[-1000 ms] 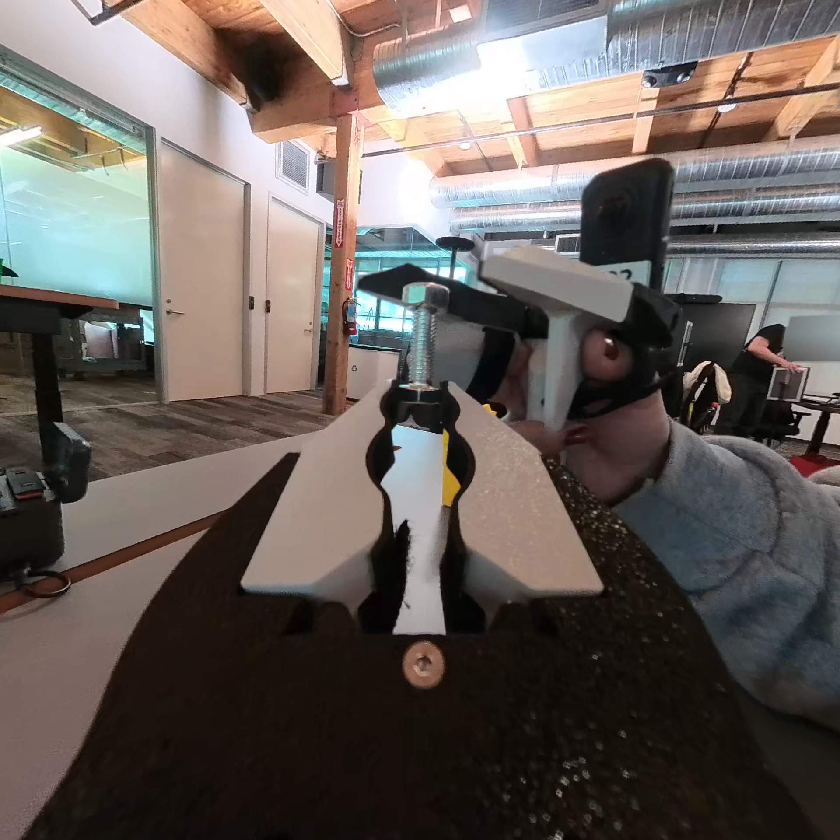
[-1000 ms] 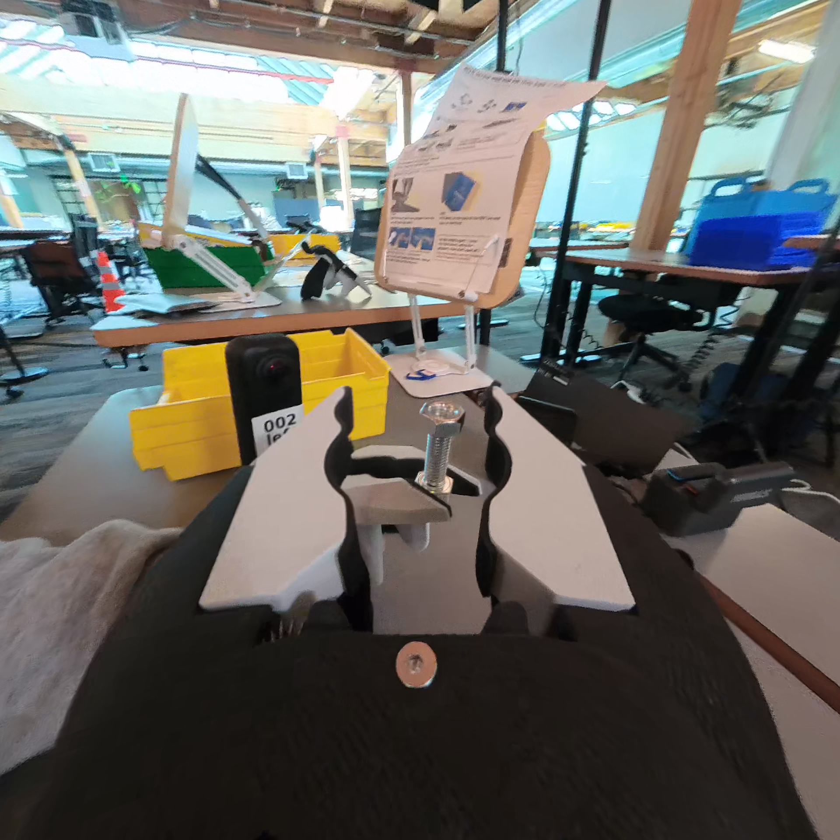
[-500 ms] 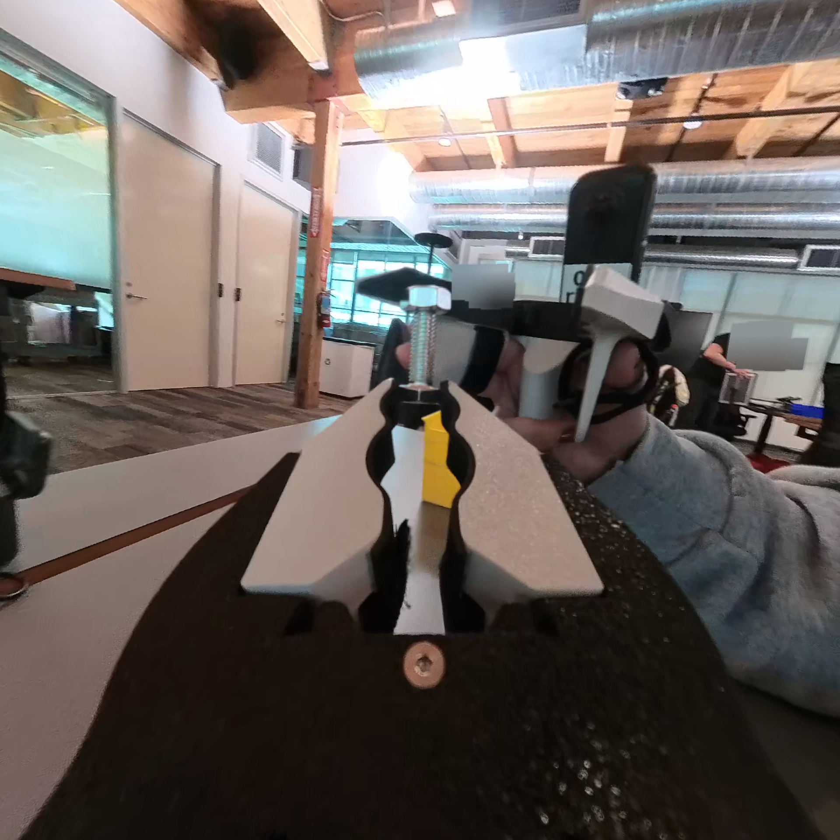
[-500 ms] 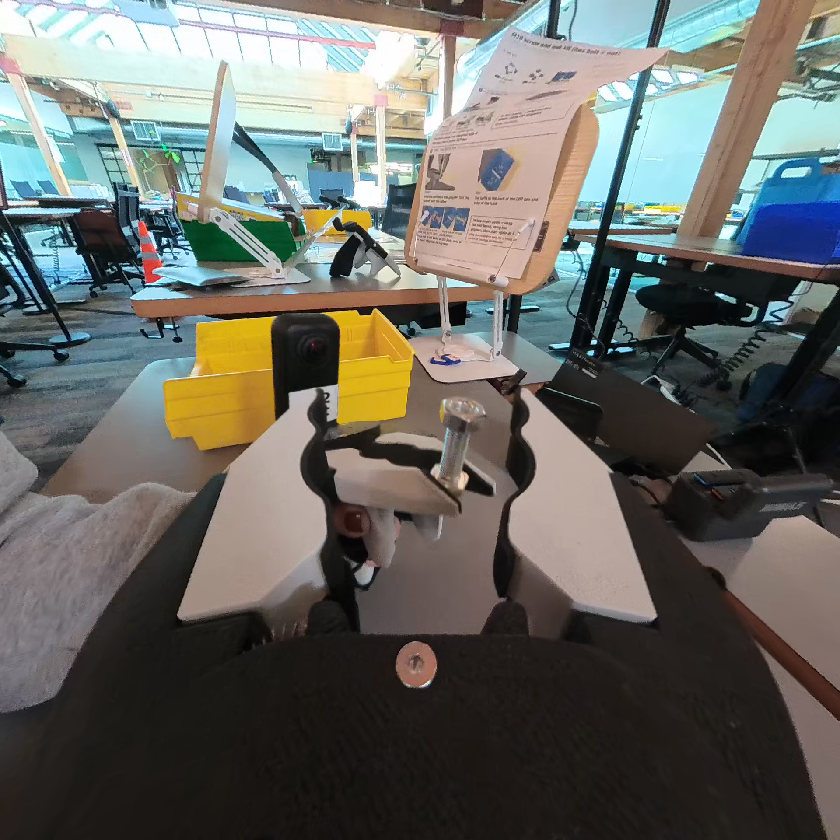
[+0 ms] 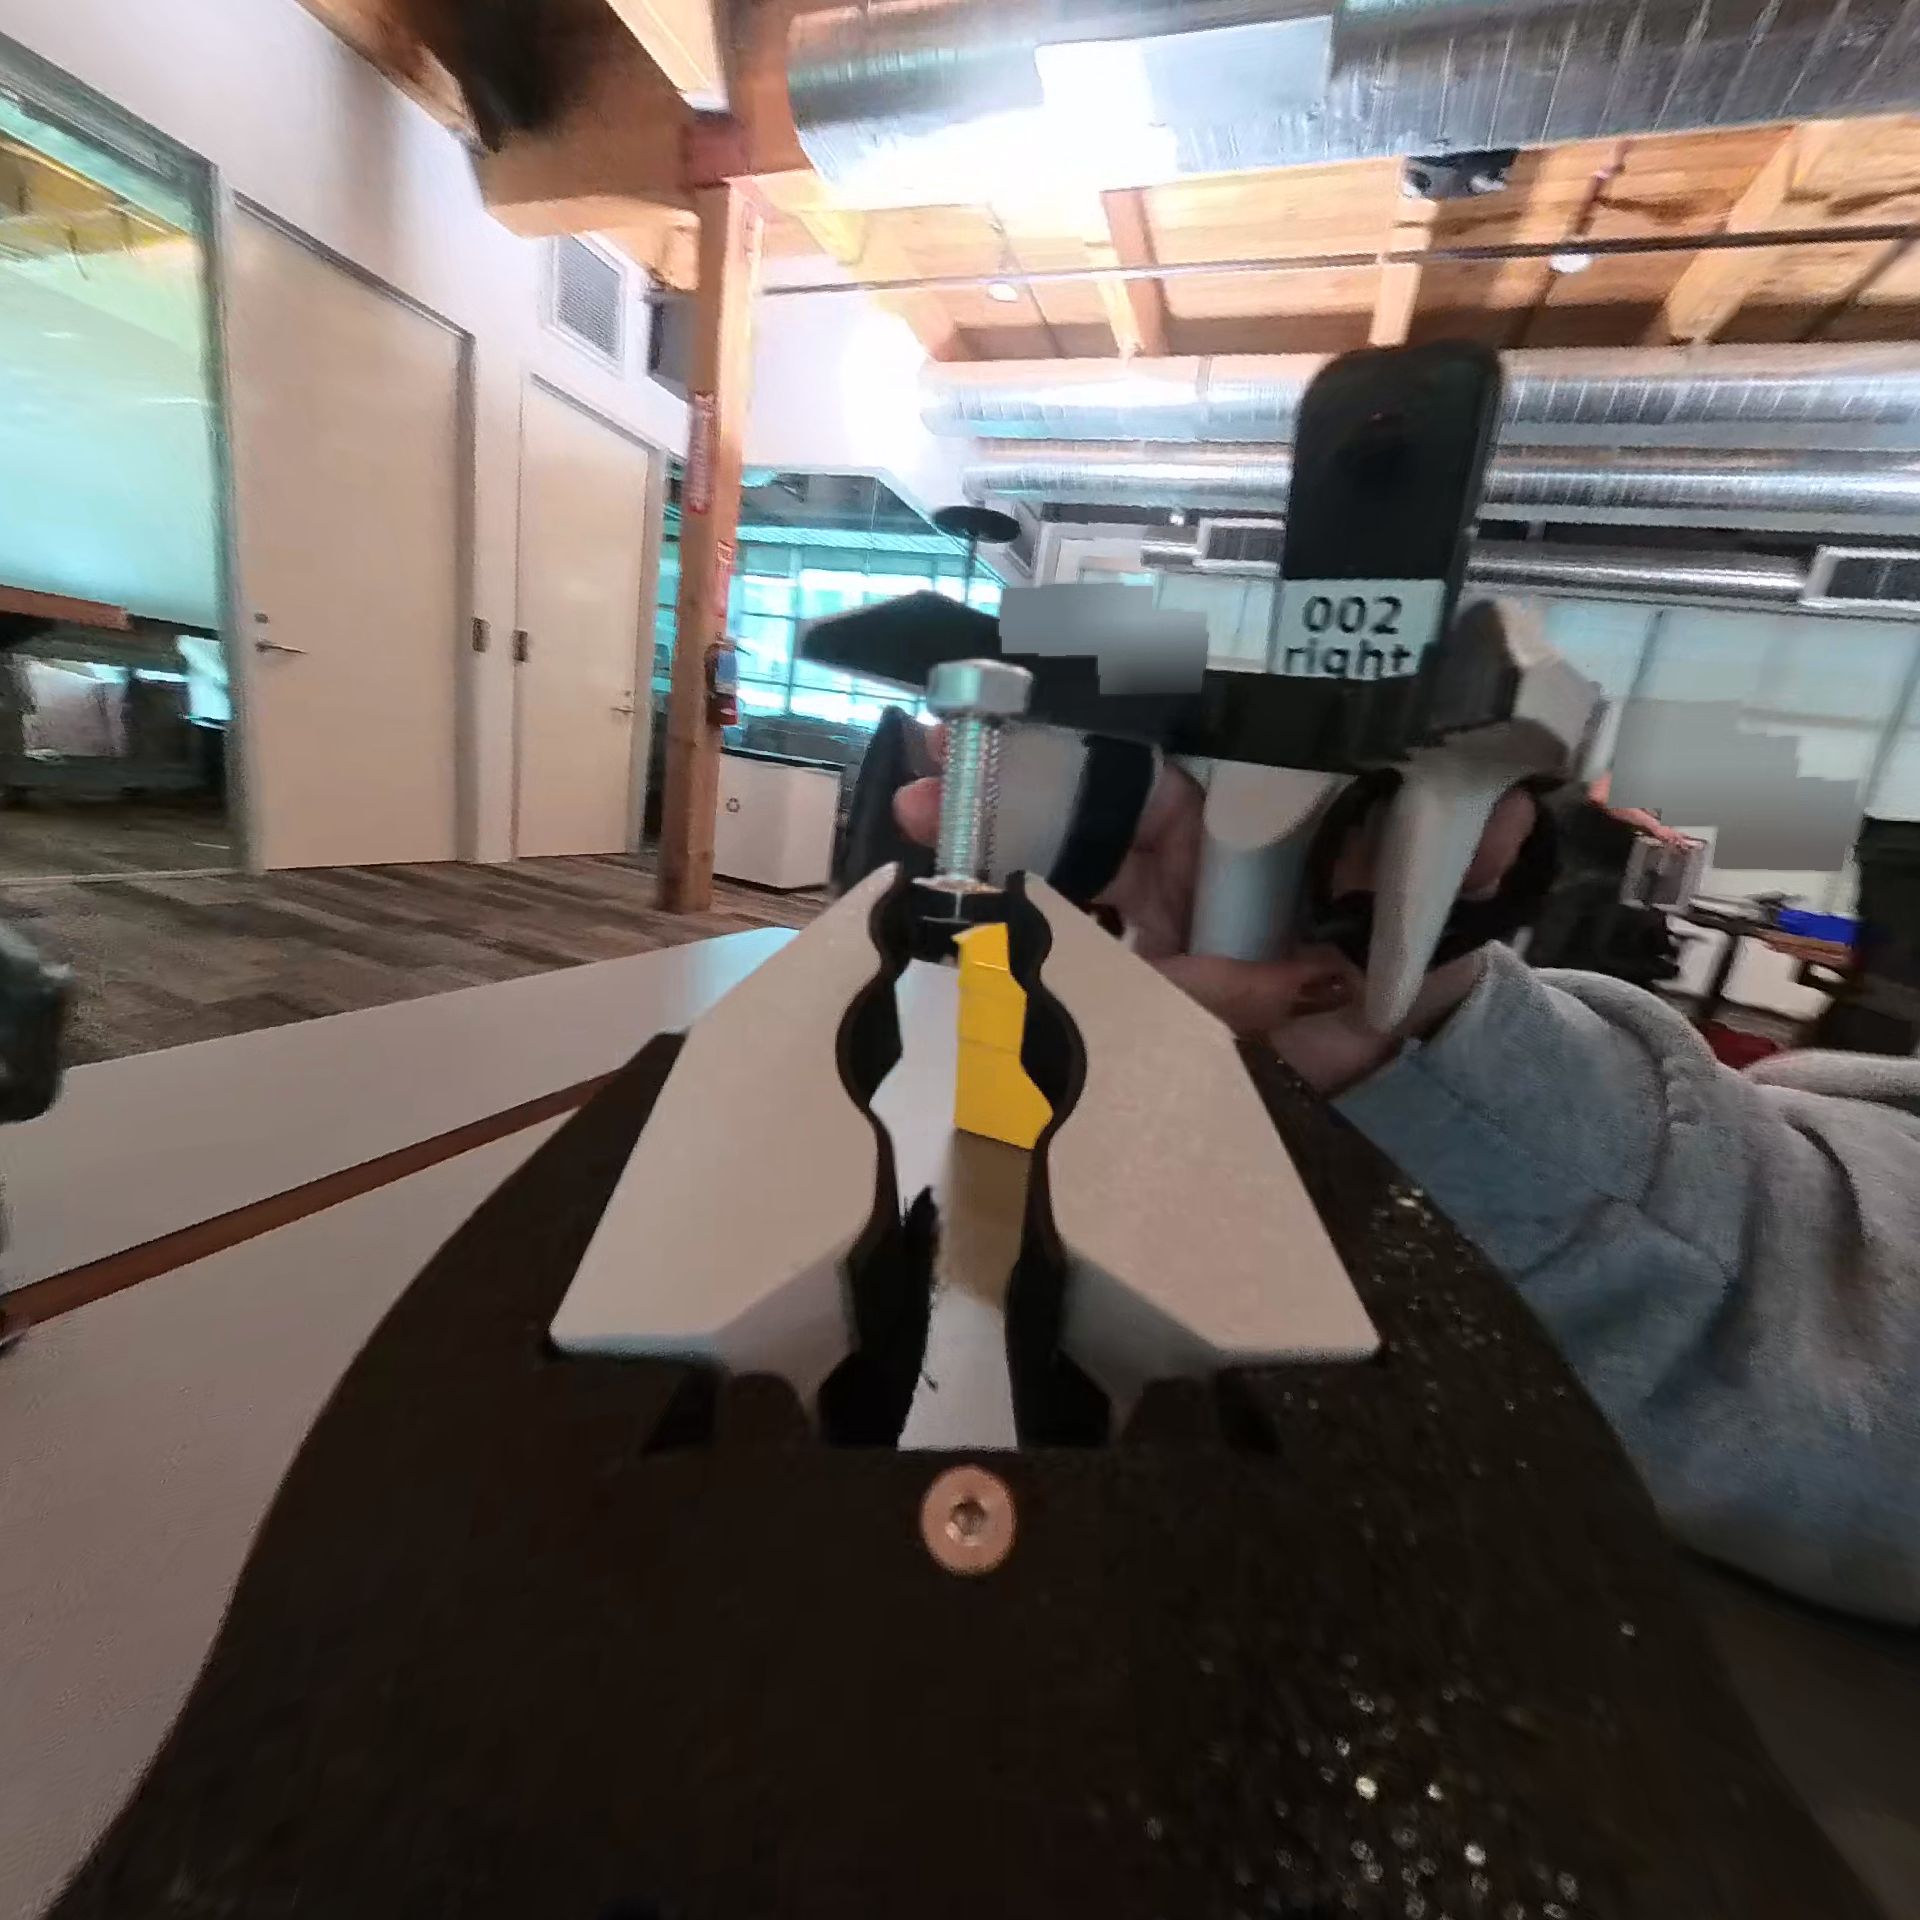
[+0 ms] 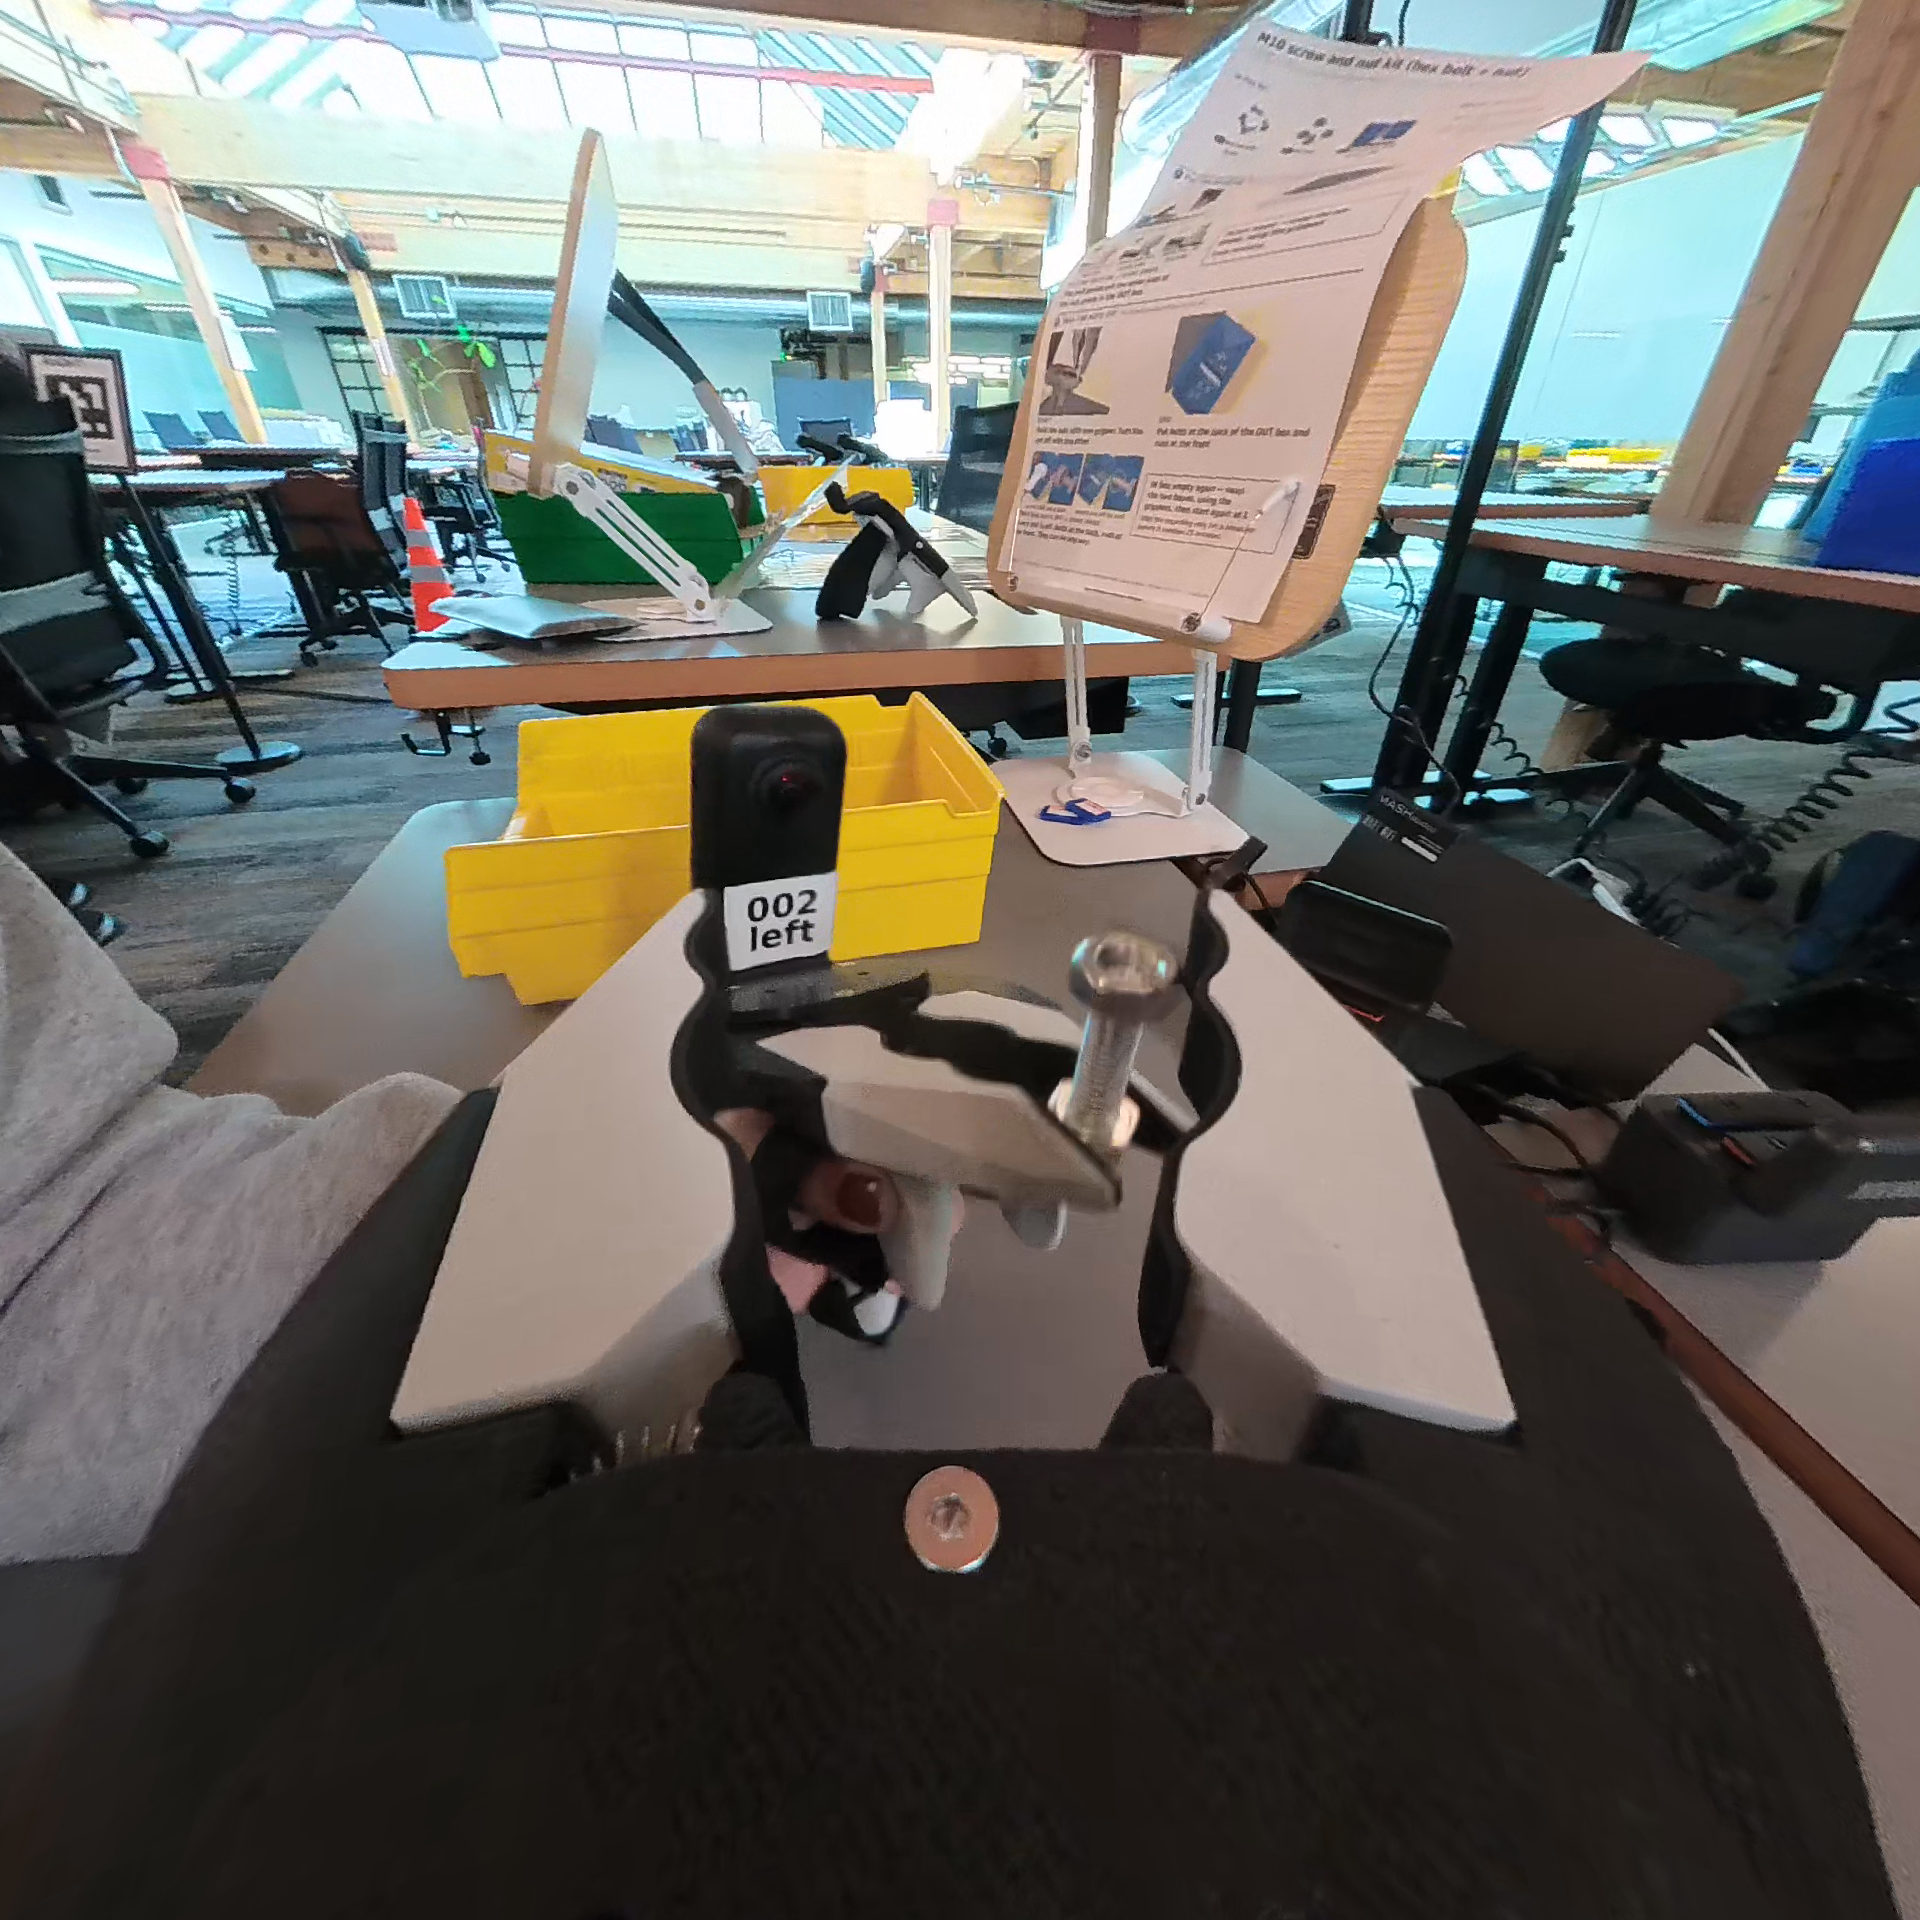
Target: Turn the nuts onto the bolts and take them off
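Left gripper [image 5: 961, 902]: jaws closed on the nut [image 5: 958, 885] at the bottom of the bolt [image 5: 968, 777], which stands head up
Right gripper [image 6: 1132, 1023]: jaws spread apart – bolt head [image 6: 1120, 961] sits between the tips, not yet clamped
Progress: nut sits low on the thread; whether it is going on or coming off, I cannot tell – turning is left to do
Yellow bin [image 6: 914, 821]: behind, on the table [image 6: 343, 997]
Writing: white stickers on both cameras and a printed sheet [image 6: 1236, 343] on a stand, wording left out

Shiny threaded metal bolt [image 5: 966, 784]; glossy yellow plastic bin [image 6: 623, 831].
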Motion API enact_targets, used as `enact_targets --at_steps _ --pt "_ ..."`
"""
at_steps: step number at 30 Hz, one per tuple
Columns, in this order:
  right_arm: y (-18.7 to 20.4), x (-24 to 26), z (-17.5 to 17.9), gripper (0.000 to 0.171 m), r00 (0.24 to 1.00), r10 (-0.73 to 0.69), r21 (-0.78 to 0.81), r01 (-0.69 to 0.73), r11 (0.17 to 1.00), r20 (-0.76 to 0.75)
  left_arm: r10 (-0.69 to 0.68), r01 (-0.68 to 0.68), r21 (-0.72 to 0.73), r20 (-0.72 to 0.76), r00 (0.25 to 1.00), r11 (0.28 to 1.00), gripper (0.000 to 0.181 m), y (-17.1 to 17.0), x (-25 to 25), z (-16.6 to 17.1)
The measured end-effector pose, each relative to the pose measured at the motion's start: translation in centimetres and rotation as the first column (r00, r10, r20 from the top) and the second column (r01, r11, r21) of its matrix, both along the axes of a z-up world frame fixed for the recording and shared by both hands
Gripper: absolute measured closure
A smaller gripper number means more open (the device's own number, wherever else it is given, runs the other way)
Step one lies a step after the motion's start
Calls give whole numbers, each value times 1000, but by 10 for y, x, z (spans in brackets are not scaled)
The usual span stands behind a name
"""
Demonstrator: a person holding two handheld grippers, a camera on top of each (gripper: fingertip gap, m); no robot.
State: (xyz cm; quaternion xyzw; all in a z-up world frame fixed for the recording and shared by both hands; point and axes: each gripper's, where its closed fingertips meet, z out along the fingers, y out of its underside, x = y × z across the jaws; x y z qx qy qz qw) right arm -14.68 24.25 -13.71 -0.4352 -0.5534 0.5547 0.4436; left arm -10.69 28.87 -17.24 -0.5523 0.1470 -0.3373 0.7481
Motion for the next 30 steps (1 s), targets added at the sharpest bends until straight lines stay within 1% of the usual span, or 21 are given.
enact_targets --at_steps 1,2,3,4,5,7,10,11,12,13,15,16,17,19,20,22,23,24,26,29,30 --pt "1 2 -1 84 1000 0 7 0 1000 3 62 -61 -6 34 998 998 166 3 -12 1" --pt "1 4 -2 91 1000 14 12 -14 1000 10 126 -126 -12 89 988 992 166 6 -29 1" --pt "0 7 -2 101 999 33 7 -33 999 18 157 -154 -29 148 976 988 166 8 -42 0" --pt "4 7 -1 99 1000 15 -5 -14 1000 15 147 -142 -41 181 973 989 166 8 -47 -1" --pt "9 6 1 94 1000 -14 -12 15 1000 5 127 -122 -38 177 976 992 166 7 -45 0" --pt "13 5 3 86 999 -44 -14 43 999 -15 57 -57 -7 96 994 998 166 4 -24 2" --pt "8 2 2 84 999 -30 -13 30 999 -19 -80 80 -1 11 997 997 165 0 11 0" --pt "5 1 1 84 1000 -15 -12 15 1000 -14 -87 87 -5 8 996 996 165 0 15 -1" --pt "2 2 0 85 1000 3 -9 -4 1000 -8 -59 59 -9 16 998 998 166 3 11 -1" --pt "-2 3 -1 90 1000 28 -4 -28 1000 -1 -14 15 -18 36 999 1000 166 6 1 -2" --pt "-7 7 -3 105 998 68 2 -68 998 18 98 -92 -47 127 987 995 166 10 -30 -3" --pt "-3 7 -3 103 999 49 -1 -49 999 23 109 -104 -40 182 977 994 166 8 -43 0" --pt "3 6 -1 98 1000 14 -4 -14 1000 9 106 -102 -29 213 971 994 166 4 -51 3" --pt "8 6 4 91 999 -14 -21 13 1000 -33 85 -85 -5 189 978 996 166 0 -50 6" --pt "9 4 4 87 999 -19 -33 18 999 -38 44 -46 14 159 986 999 166 -3 -41 8" --pt "7 1 2 84 999 -8 -48 6 999 -32 -83 78 54 103 991 996 166 -10 -15 13" --pt "4 0 0 83 1000 8 -52 -9 999 -30 -136 132 54 70 988 990 166 -13 -2 12" --pt "0 0 0 83 999 27 -55 -29 998 -31 -160 158 39 39 986 987 166 -12 8 9" --pt "-5 0 -2 84 998 52 -52 -53 997 -24 -138 138 16 27 990 990 166 -7 11 4" --pt "-2 4 -6 89 998 62 -46 -61 997 10 -71 68 23 124 990 997 166 -4 -12 8" --pt "-2 6 -6 94 997 72 -54 -72 996 14 -48 46 22 147 988 999 166 -4 -20 9"
